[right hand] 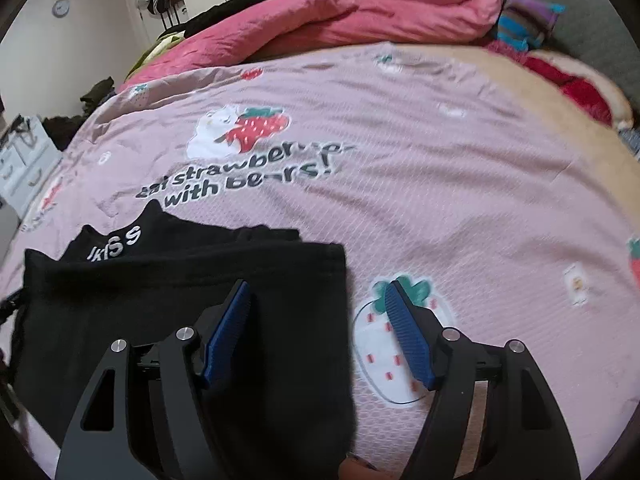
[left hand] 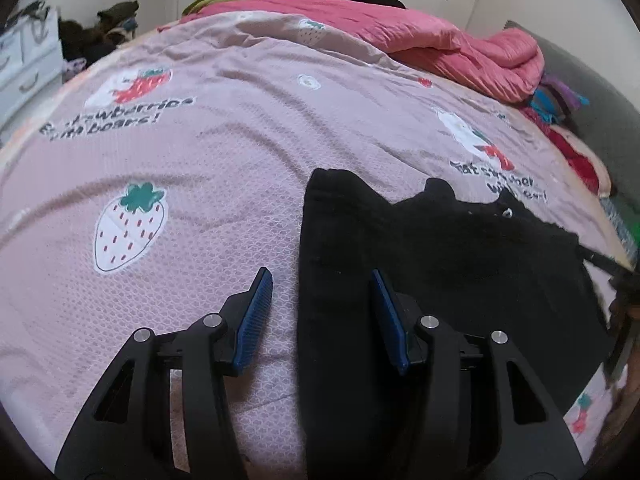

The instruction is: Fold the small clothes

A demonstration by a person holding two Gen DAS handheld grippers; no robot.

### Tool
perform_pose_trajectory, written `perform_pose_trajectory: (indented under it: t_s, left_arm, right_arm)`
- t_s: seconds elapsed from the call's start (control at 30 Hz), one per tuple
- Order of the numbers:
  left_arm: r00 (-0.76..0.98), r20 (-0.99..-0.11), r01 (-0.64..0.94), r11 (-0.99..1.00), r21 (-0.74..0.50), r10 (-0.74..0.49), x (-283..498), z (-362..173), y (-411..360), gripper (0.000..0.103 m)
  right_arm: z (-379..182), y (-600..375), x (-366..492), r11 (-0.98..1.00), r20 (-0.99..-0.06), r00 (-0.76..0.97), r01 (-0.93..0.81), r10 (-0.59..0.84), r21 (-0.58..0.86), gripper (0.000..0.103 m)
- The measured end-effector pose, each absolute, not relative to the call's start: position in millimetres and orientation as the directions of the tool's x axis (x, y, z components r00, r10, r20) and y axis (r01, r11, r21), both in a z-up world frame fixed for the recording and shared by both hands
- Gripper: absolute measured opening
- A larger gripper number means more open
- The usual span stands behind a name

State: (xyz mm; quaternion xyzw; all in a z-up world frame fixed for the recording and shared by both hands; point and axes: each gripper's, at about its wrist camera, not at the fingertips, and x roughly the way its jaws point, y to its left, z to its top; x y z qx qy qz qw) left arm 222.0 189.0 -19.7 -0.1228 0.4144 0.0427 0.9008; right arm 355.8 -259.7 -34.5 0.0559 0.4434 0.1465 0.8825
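Observation:
A small black garment (left hand: pixel 440 256) lies folded flat on the pink strawberry bedspread (left hand: pixel 200 168). In the left wrist view my left gripper (left hand: pixel 320 274) hangs open over the garment's left edge, one blue pad (left hand: pixel 256 312) above the bedspread and the other above the black cloth, neither pressing on it. In the right wrist view the same garment (right hand: pixel 160 304) shows white lettering (right hand: pixel 116 246) near its far end. My right gripper (right hand: pixel 318 284) stands open across the garment's right edge, its left pad (right hand: pixel 226 332) over the cloth and its right pad over a printed strawberry (right hand: pixel 384 344).
A rumpled pink duvet (right hand: pixel 340 12) lies along the far side of the bed. Coloured clothes (left hand: pixel 560 104) are heaped at the far right by a grey headboard (right hand: pixel 592 28). A white drawer unit (left hand: pixel 28 64) stands at the left, with wardrobe doors behind.

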Motion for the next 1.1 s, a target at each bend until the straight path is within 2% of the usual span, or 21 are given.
perform_pose_trajectory:
  t_s: [0.07, 0.1, 0.13, 0.2, 0.23, 0.27, 0.3, 0.47, 0.67, 0.87, 1.1]
  left_arm:
    - [0.66, -0.751, -0.177, 0.964, -0.197, -0.032, 221, -19, 190, 0.043]
    - [0.663, -0.748, -0.176, 0.965, -0.195, -0.03, 222, -20, 190, 0.039]
    - [0.664, -0.748, -0.176, 0.965, -0.195, -0.03, 222, -20, 189, 0.028]
    - [0.664, -0.746, -0.175, 0.962, -0.209, -0.042, 222, -21, 188, 0.013]
    - [0.665, -0.746, -0.178, 0.962, -0.205, -0.036, 222, -21, 186, 0.011]
    - [0.665, -0.746, -0.176, 0.964, -0.198, -0.032, 222, -20, 186, 0.009]
    - [0.668, -0.744, -0.175, 0.966, -0.19, -0.025, 222, -19, 185, 0.006]
    - [0.709, -0.705, -0.168, 0.976, -0.135, 0.025, 213, -1, 178, 0.003]
    - [0.745, -0.666, -0.184, 0.972, -0.142, 0.044, 208, 20, 188, 0.003]
    - [0.672, -0.739, -0.232, 0.962, -0.141, 0.054, 220, -15, 197, 0.003]
    - [0.661, -0.746, -0.234, 0.967, -0.098, 0.085, 220, -21, 192, 0.004]
  right_arm:
    - [-36, -262, 356, 0.947, -0.764, 0.559, -0.2, 0.321, 0.252, 0.065]
    - [-36, -263, 355, 0.946, -0.762, 0.561, -0.197, 0.323, 0.256, 0.063]
    - [-36, -262, 355, 0.945, -0.759, 0.562, -0.199, 0.327, 0.26, 0.057]
    - [-34, -262, 354, 0.937, -0.751, 0.56, -0.214, 0.35, 0.277, 0.038]
    - [-33, -261, 353, 0.933, -0.747, 0.559, -0.222, 0.361, 0.284, 0.022]
    - [-31, -261, 350, 0.933, -0.741, 0.567, -0.224, 0.36, 0.282, 0.012]
    - [-29, -261, 348, 0.934, -0.736, 0.575, -0.229, 0.358, 0.275, 0.01]
    - [-8, -263, 341, 0.935, -0.687, 0.634, -0.23, 0.354, 0.27, 0.009]
    - [23, -261, 341, 0.93, -0.603, 0.708, -0.271, 0.367, 0.248, 0.009]
    - [-1, -249, 354, 0.951, -0.666, 0.68, -0.242, 0.306, 0.19, 0.009]
    - [-30, -245, 362, 0.97, -0.726, 0.647, -0.2, 0.234, 0.135, 0.009]
